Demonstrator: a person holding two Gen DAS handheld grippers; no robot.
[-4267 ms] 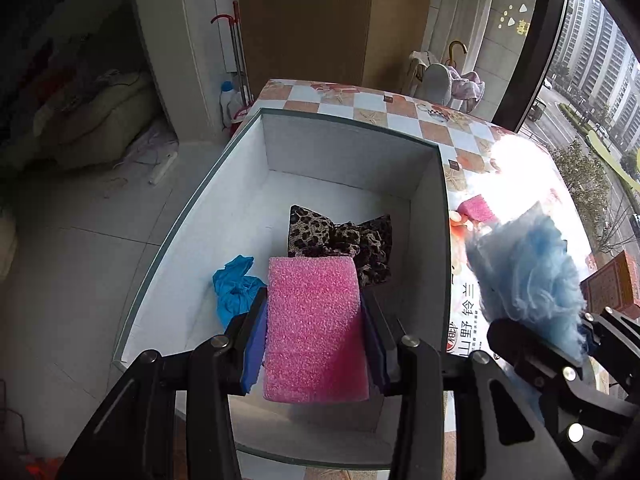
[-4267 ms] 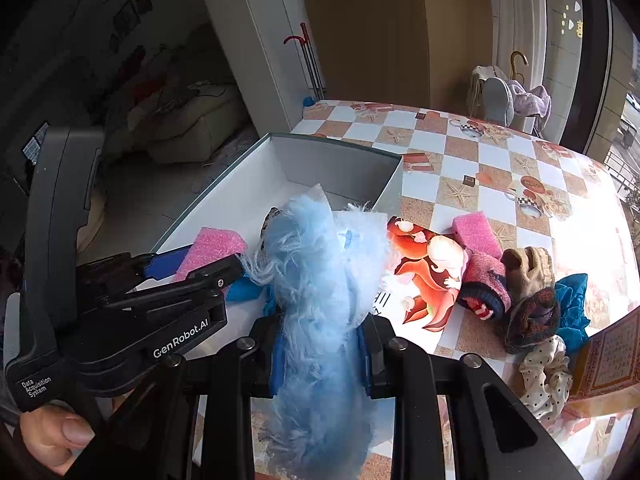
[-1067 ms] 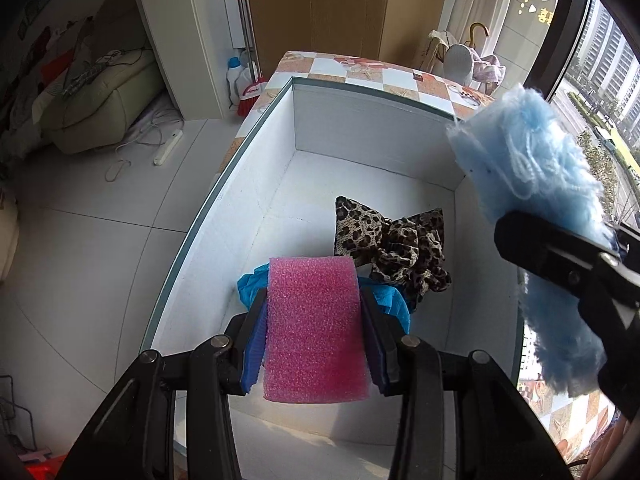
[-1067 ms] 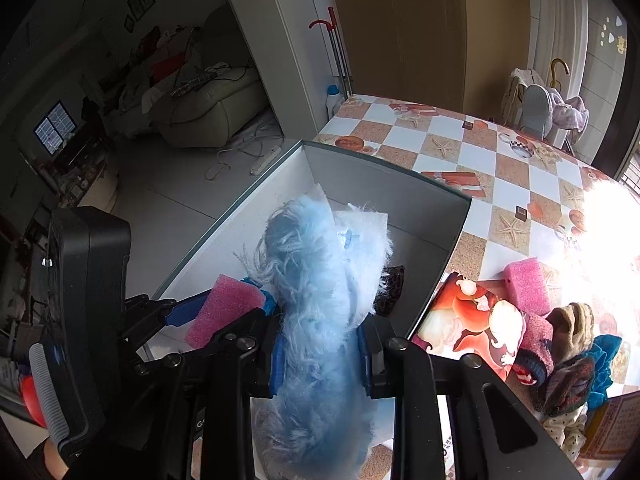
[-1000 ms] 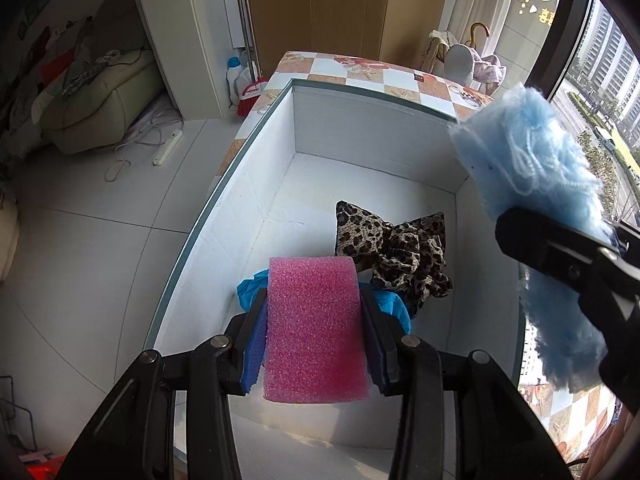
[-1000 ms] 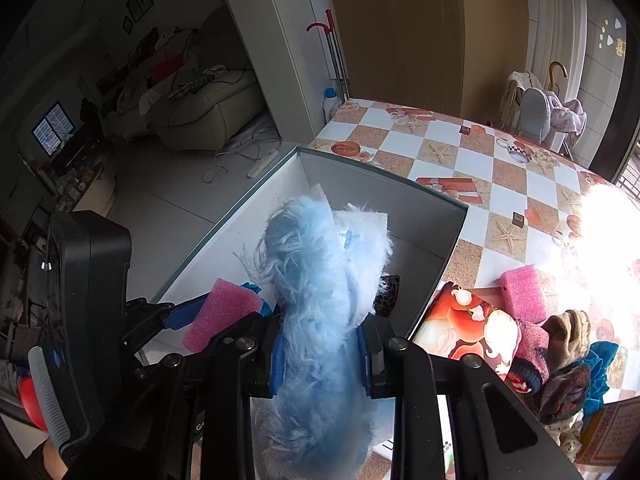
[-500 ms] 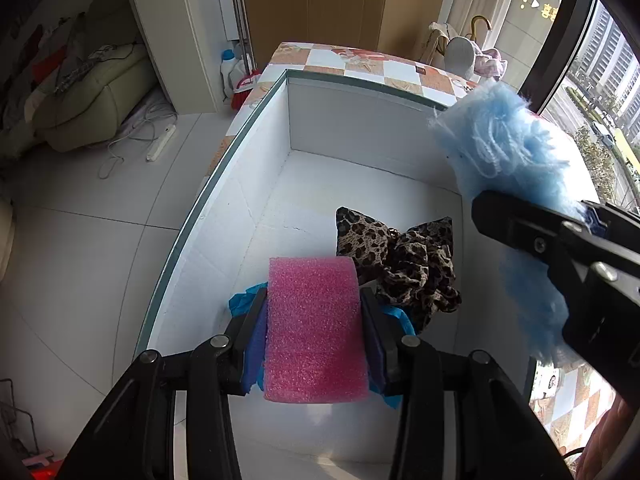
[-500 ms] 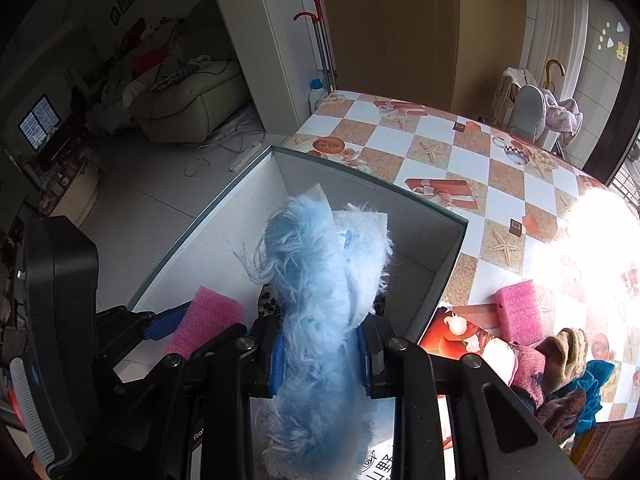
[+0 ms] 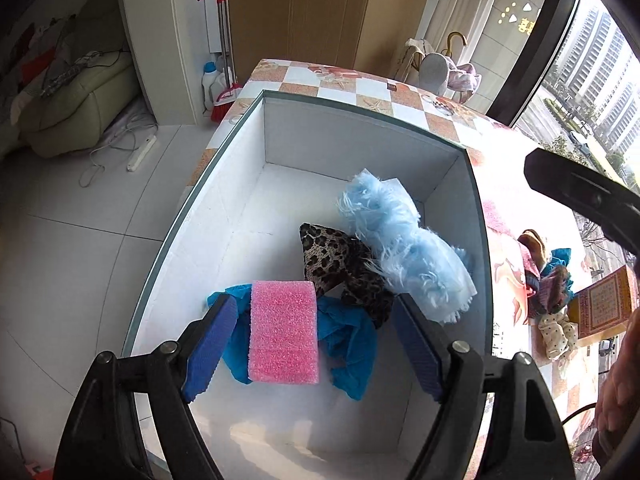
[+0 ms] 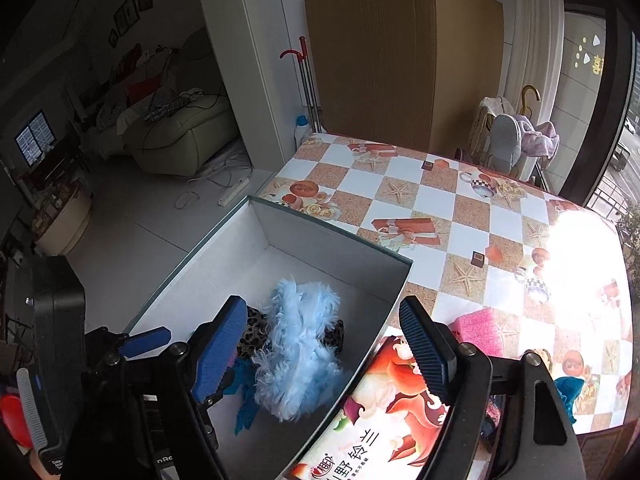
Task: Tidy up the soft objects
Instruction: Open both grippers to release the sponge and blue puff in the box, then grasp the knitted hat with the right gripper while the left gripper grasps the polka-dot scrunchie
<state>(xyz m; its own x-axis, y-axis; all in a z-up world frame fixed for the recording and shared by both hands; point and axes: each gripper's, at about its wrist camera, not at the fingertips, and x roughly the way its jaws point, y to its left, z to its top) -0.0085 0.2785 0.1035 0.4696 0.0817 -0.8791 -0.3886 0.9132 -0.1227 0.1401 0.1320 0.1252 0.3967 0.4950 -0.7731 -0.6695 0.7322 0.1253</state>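
A white open box (image 9: 360,136) stands on the checkered table (image 10: 440,208). My left gripper (image 9: 314,316) hangs over its near end with the jaws opening. The pink sponge (image 9: 284,332) is between them but clear of both pads, over a crumpled blue cloth (image 9: 348,340). A leopard-print fabric piece (image 9: 340,260) lies beside it. My right gripper (image 10: 322,312) is above the box's right side, jaws opening, nothing pressed between them. The fluffy light-blue item (image 10: 300,344) lies below it in the box, partly on the leopard fabric.
The box's printed flap (image 10: 384,400) hangs out on the right. Beyond it on the table are a second pink sponge (image 10: 480,328), a heap of small soft things (image 9: 548,280) and an orange carton (image 9: 604,308). The floor drops off left of the box.
Both grippers went from shut to open. The fluffy blue item dropped from the right gripper into the box; the pink sponge came free of the left pads.
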